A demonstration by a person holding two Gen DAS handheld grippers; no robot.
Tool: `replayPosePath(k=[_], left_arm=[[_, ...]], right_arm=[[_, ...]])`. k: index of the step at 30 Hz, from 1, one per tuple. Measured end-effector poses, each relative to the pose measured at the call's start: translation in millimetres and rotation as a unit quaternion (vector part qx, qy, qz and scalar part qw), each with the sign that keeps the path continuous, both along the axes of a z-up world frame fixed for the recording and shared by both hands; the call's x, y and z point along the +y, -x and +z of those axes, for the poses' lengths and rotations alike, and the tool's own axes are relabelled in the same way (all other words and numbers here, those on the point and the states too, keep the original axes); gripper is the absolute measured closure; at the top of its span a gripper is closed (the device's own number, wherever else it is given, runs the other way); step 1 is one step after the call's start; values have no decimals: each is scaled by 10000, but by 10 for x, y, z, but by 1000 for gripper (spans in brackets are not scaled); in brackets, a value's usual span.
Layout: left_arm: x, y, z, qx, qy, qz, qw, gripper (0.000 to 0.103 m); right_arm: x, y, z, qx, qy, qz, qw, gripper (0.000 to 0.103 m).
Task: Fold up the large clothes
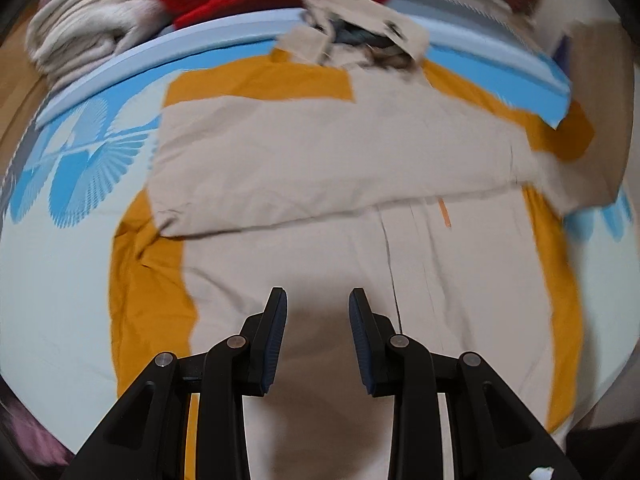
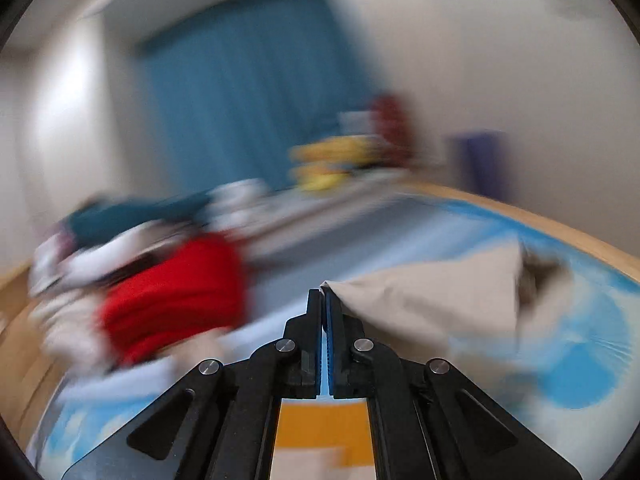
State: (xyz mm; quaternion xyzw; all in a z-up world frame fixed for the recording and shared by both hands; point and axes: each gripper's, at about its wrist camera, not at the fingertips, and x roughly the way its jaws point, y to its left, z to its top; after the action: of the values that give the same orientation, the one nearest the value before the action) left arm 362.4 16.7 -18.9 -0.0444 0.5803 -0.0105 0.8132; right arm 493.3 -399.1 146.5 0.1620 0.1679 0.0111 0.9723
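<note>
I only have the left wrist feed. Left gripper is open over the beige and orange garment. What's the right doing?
Observer: The right gripper is shut on a corner of the beige fabric, part of the garment, and holds it up off the bed.
Operator: Is that feed clean?
Observer: No, heavily motion-blurred; only the gripper itself is sharp.
Operator: What's behind it?
Observer: A red pile to its left on the bed, and a blue curtain on the far wall.
Operator: Left gripper touching cloth?
Observer: Cannot tell. The left gripper is open with nothing between its fingers.
</note>
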Motion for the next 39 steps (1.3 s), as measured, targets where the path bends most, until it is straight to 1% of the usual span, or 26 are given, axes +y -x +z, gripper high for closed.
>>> replayPosePath(k=[1, 2, 4, 5, 6, 7, 8, 10, 13, 14, 15, 16, 17, 18, 19, 21, 23, 25, 26, 28, 29, 31, 33, 35, 36, 39], left_arm=[[92, -25, 56, -48, 67, 111, 9999, 75], [266, -67, 164, -153, 150, 329, 9992, 75], [483, -110, 304, -292, 224, 594, 9976, 75], [652, -144, 387, -366, 262, 770, 9960, 75], [739, -165, 422, -396, 284, 862, 9951, 75], [888, -186, 471, -445, 325, 1039, 9931, 75], [993, -205, 491, -463, 366, 1150, 9916, 75], [1147, -266, 489, -453, 444, 1319, 9892, 75], [1327, -364, 381, -359, 546, 1560, 9856, 75], [1393, -391, 309, -296, 666, 1666, 9833, 75], [1457, -426, 245, -249, 846, 1774, 9802, 75], [1528, -459, 162, -217, 1061, 1905, 9757, 76], [1579, -492, 80, -200, 1275, 2026, 9707, 76], [1617, -523, 8, -201, 1487, 2112, 9658, 76], [1628, -576, -69, -223, 1729, 2173, 9604, 76], [1641, -700, -229, -298, 2132, 2230, 9508, 77], [1633, -830, -365, -380, 2412, 2247, 9433, 77], [1620, -992, -501, -528, 2611, 2192, 9386, 77], [1625, -1046, -551, -589, 2645, 2173, 9377, 77], [1645, -1176, -698, -639, 2719, 2205, 9346, 74], [1664, -1211, -754, -631, 2767, 2213, 9330, 74], [1693, -1316, -861, -650, 2900, 2235, 9283, 73], [1722, -1394, -926, -661, 2947, 2288, 9254, 68], [1728, -1476, -981, -686, 3038, 2324, 9214, 68], [1728, -1503, -1010, -670, 3038, 2333, 9213, 67], [1730, -1537, -1109, -608, 3027, 2367, 9212, 67]], right_arm=[[483, 24, 57, 23, -69, 629, 9980, 100], [885, 40, 51, 126, -183, 1187, 9927, 99], [1562, 40, -79, 518, -383, 2065, 9763, 97], [1822, 24, -190, 842, -437, 2417, 9657, 95], [2097, 0, -357, 1362, -496, 2737, 9508, 94], [2270, 14, -501, 1798, -532, 2858, 9398, 94], [2338, 61, -591, 2077, -543, 2832, 9347, 94], [2268, 207, -655, 2339, -502, 2600, 9355, 94], [1858, 452, -609, 2480, -550, 2106, 9440, 91], [1686, 546, -601, 2540, -564, 1827, 9481, 87], [1548, 577, -607, 2569, -602, 1595, 9513, 80], [1399, 641, -640, 2601, -657, 1362, 9537, 75], [1261, 706, -695, 2646, -677, 1163, 9549, 67], [1158, 710, -738, 2677, -685, 998, 9559, 63], [1073, 693, -847, 2711, -733, 833, 9561, 62], [911, 640, -1172, 3016, -958, 561, 9470, 61], [816, 501, -1562, 3492, -1305, 372, 9272, 61], [736, 386, -1877, 3852, -1612, 340, 9080, 61], [700, 331, -2052, 4105, -1776, 352, 8937, 61], [646, 263, -2305, 4365, -2235, 439, 8704, 61], [626, 233, -2405, 4434, -2374, 398, 8634, 61], [579, 179, -2518, 4521, -2400, 271, 8587, 61], [526, 150, -2634, 4593, -2562, 252, 8502, 61], [460, 127, -2730, 4659, -2752, 193, 8407, 61], [431, 116, -2773, 4678, -2828, 167, 8372, 61], [376, 85, -2823, 4654, -2910, 86, 8359, 61]])
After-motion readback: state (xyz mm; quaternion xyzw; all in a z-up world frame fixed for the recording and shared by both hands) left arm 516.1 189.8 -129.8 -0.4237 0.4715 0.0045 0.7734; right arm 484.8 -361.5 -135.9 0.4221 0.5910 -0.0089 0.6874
